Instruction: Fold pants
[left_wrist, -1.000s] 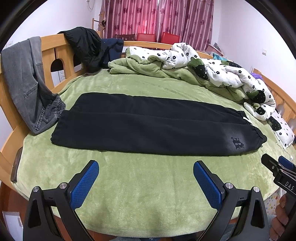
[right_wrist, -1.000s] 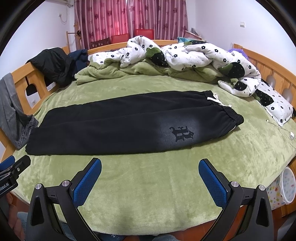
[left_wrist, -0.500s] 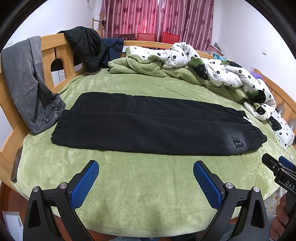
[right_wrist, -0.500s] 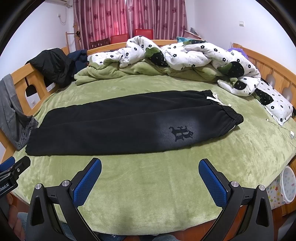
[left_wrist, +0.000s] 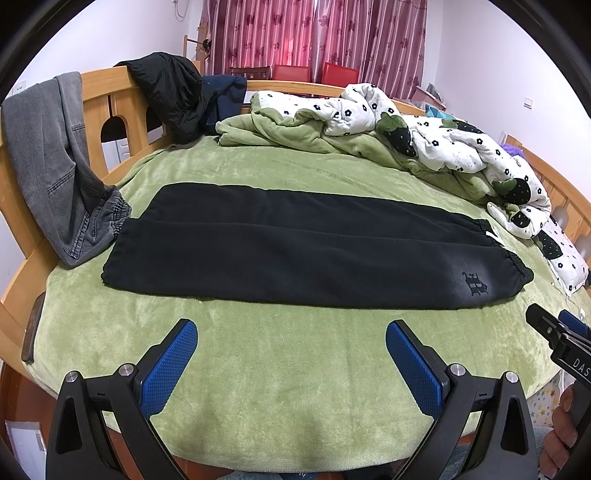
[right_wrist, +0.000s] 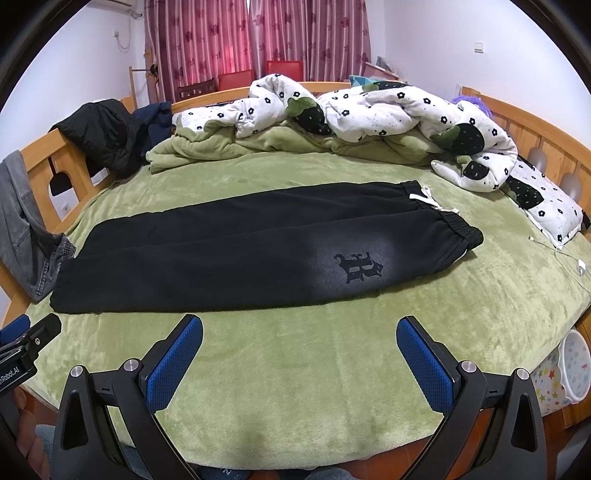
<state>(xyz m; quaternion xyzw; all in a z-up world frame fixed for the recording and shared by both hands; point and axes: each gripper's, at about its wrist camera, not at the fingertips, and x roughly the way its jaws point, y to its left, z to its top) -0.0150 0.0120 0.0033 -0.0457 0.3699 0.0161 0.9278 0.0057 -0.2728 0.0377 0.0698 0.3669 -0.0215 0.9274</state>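
Note:
Black pants (left_wrist: 295, 251) (right_wrist: 236, 254) lie flat across the green bed cover, folded lengthwise with one leg on the other. The elastic waistband (right_wrist: 458, 229) and a white drawstring (right_wrist: 428, 197) point right, the cuffs left; a dark emblem (right_wrist: 358, 267) marks the near thigh. My left gripper (left_wrist: 291, 332) hovers open over the bed's near edge, short of the pants. Likewise open, my right gripper (right_wrist: 299, 328) is empty and sits just in front of the pants' near edge. Each gripper's tip shows at the rim of the other's view.
Grey jeans (left_wrist: 55, 166) and a black jacket (left_wrist: 170, 96) hang on the wooden bed rail (left_wrist: 110, 96) at left. A bunched floral quilt (right_wrist: 369, 110) and green blanket (right_wrist: 221, 147) fill the far side. A white cable (right_wrist: 554, 251) lies at right, a patterned bin (right_wrist: 569, 365) beside the bed.

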